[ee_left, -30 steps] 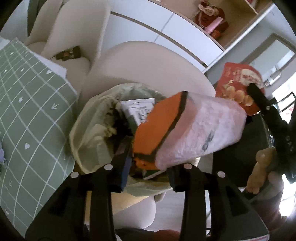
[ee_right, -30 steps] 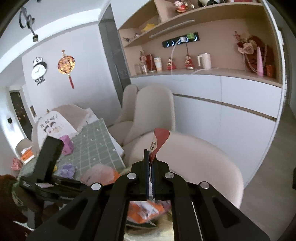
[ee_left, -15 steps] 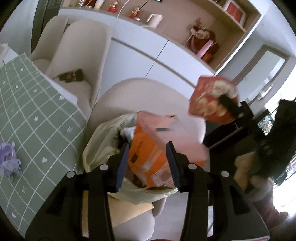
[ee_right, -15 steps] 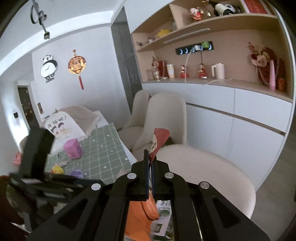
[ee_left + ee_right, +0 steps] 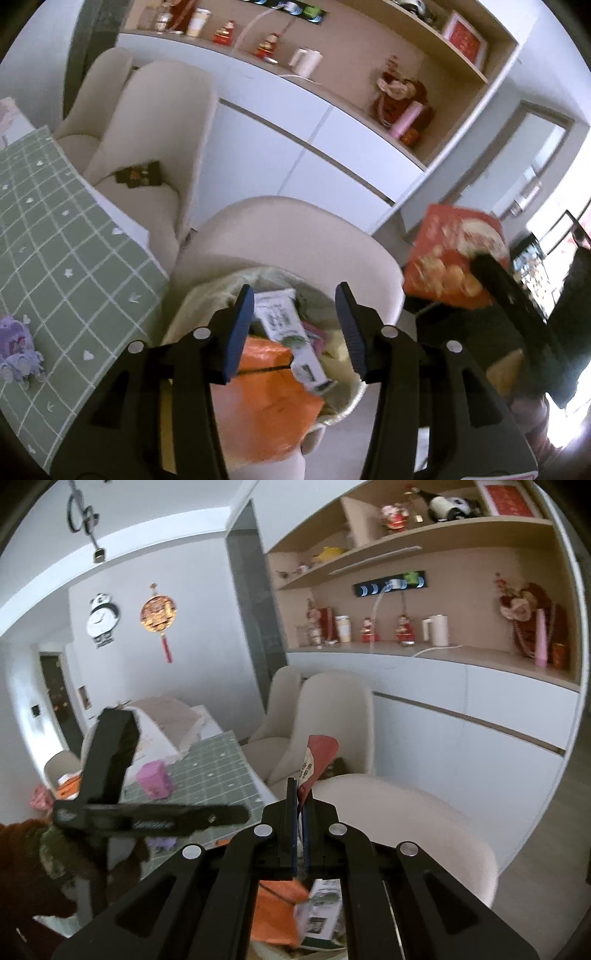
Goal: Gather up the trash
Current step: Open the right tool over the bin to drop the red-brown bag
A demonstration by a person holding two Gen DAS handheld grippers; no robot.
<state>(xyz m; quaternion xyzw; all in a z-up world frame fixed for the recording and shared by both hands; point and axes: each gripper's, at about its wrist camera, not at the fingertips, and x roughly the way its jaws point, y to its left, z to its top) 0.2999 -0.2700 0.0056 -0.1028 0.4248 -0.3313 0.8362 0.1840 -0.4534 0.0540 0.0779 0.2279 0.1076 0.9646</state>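
The left gripper (image 5: 295, 325), jaws just opened and empty, hovers over the pale yellow plastic trash bag (image 5: 347, 402) on the cream chair seat, the orange-and-pink foil wrapper (image 5: 273, 398) dropped inside, while the right gripper (image 5: 300, 805) pinches a red snack packet (image 5: 317, 755) ready to follow.

You won't find any legible text: print on the white carton (image 5: 280, 317), the red snack packet (image 5: 448, 264) and the red framed sign (image 5: 509, 496) is too blurred.
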